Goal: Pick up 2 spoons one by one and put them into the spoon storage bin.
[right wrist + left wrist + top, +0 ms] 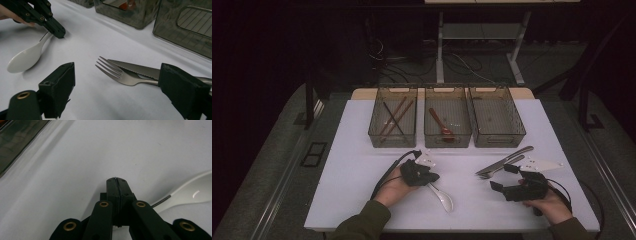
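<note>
A white ceramic spoon [443,197] lies on the white table, bowl toward the front edge. My left gripper [434,177] points down at the table beside the spoon's handle end. In the left gripper view its jaws [116,181] are pressed flat together with nothing between them, and the spoon [192,192] lies just to the right. In the right gripper view the left gripper [58,32] touches down next to the spoon [25,58]. My right gripper [503,177] stands open, low over the table. A steel fork [110,68] and a serrated knife [135,67] lie ahead between its spread jaws, untouched.
Three smoky plastic bins stand in a row at the back: the left bin [374,131] holds chopsticks, the middle bin [428,136] holds a brown wooden spoon, and the right bin [518,131] holds nothing that I can see. The fork and knife [502,162] lie right of centre.
</note>
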